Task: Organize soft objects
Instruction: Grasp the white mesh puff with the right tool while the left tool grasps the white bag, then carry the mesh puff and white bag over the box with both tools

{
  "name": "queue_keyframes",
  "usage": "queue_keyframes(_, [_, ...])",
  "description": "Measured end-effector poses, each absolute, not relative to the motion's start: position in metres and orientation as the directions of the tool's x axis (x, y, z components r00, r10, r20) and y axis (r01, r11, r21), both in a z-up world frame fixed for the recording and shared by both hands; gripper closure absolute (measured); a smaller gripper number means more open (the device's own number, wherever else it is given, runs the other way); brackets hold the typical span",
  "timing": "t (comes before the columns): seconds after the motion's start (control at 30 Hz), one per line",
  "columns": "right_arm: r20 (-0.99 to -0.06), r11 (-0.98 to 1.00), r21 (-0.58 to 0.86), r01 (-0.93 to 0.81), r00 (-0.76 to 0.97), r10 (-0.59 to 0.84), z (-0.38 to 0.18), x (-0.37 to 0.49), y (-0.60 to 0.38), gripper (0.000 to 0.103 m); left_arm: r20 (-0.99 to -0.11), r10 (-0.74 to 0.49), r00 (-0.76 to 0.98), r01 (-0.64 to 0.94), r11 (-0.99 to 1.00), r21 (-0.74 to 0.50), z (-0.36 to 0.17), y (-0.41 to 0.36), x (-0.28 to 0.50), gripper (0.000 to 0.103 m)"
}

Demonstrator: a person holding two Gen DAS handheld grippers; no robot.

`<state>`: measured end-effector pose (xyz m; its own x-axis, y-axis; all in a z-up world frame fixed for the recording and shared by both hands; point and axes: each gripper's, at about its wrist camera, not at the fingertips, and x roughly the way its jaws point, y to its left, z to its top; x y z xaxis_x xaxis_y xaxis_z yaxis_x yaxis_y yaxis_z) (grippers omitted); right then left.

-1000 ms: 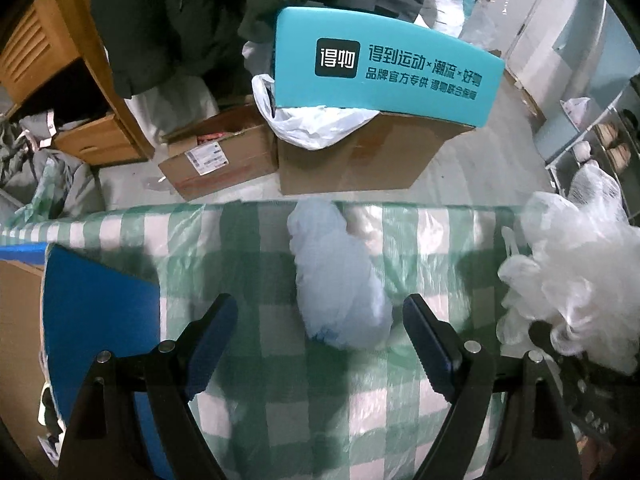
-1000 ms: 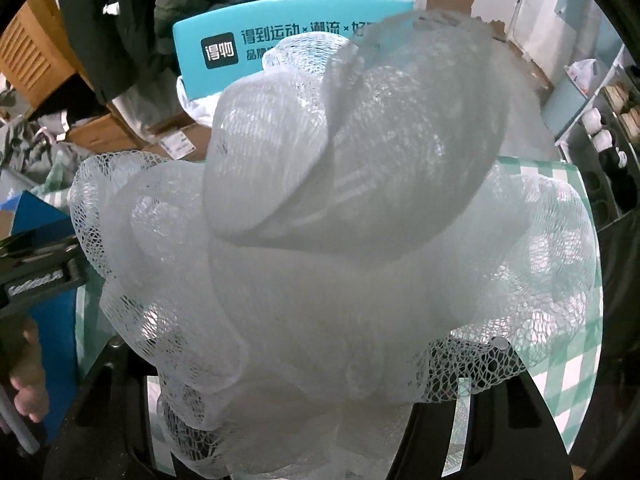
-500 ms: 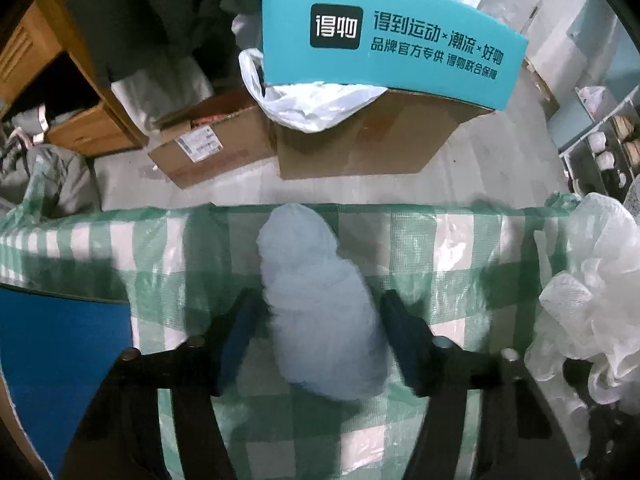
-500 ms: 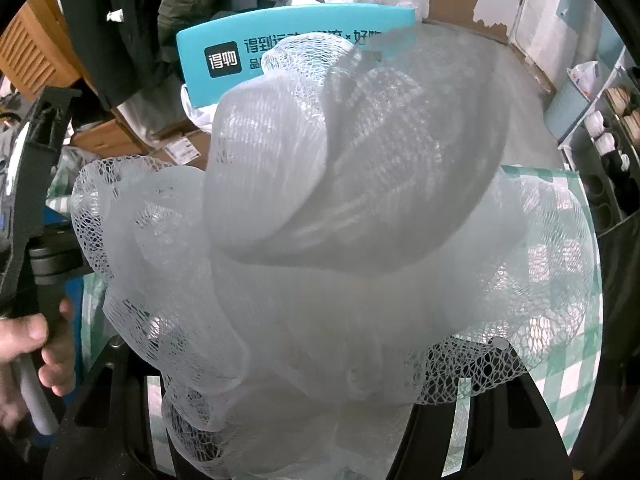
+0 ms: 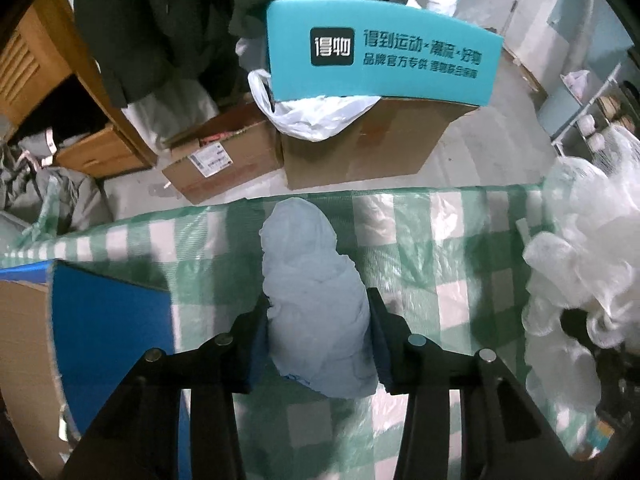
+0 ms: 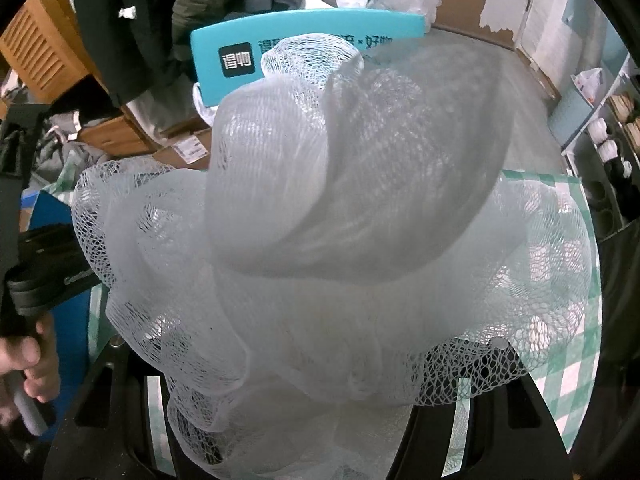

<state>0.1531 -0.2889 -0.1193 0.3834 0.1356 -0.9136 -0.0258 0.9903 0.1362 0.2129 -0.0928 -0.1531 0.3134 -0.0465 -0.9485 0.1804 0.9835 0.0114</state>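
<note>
A cloth bundle (image 5: pixel 316 300) lies on the bench (image 5: pixel 440 240) near its far edge, between the fingers (image 5: pixel 256 344) of the left gripper (image 5: pixel 318 344). A folder (image 5: pixel 112 332) lies to its left and a mesh sponge (image 5: pixel 588 264) to its right. Behind the bench, cardboard boxes (image 5: pixel 360 148) stand on the floor (image 5: pixel 480 152).

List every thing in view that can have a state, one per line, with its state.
Left tongs: shut on the pale blue cloth bundle.
Pale blue cloth bundle: crumpled, gripped at both sides, over the checked tablecloth.
Right tongs: tips hidden; holding the white mesh pouf.
White mesh pouf: fluffed out, held up, fills the right wrist view.
Blue box: at the table's left edge.
</note>
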Motion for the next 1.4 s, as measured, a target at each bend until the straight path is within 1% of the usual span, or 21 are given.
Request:
queue_keyframes(0.47, [-0.890, 0.988, 0.137, -0.068, 0.431, 0.153, -0.087, 0.130, -0.273, 0.040, -0.914, -0.031, 0.405, 0.251, 0.965, 0.079, -0.101, -0.067, 0.163, 0.059])
queue_keyframes(0.9, [-0.871, 0.985, 0.131, -0.112, 0.461, 0.168, -0.061, 0.103, -0.256, 0.040, -0.876, -0.068, 0.478, 0.249, 0.966, 0.061, -0.064, -0.052, 0.119, 0.059])
queue_keyframes(1.03, [-0.862, 0.982, 0.130, -0.133, 0.474, 0.179, -0.050, 0.094, -0.247, 0.040, -0.860, -0.046, 0.508, 0.235, 0.968, 0.087, -0.057, -0.046, 0.109, 0.059])
queue_keyframes(1.17, [-0.851, 0.977, 0.132, -0.170, 0.485, 0.200, -0.041, 0.087, -0.232, 0.040, -0.851, -0.048, 0.523, 0.227, 0.970, 0.085, -0.049, -0.039, 0.101, 0.059])
queue_keyframes(1.3, [-0.848, 0.970, 0.130, -0.204, 0.484, 0.216, -0.036, 0.086, -0.217, 0.040, -0.833, -0.013, 0.553, 0.218, 0.967, 0.129, -0.041, -0.028, 0.091, 0.059])
queue_keyframes(1.4, [-0.845, 0.965, 0.131, -0.226, 0.484, 0.228, -0.032, 0.086, -0.205, 0.040, -0.837, -0.019, 0.547, 0.198, 0.974, 0.108, -0.037, -0.015, 0.089, 0.059])
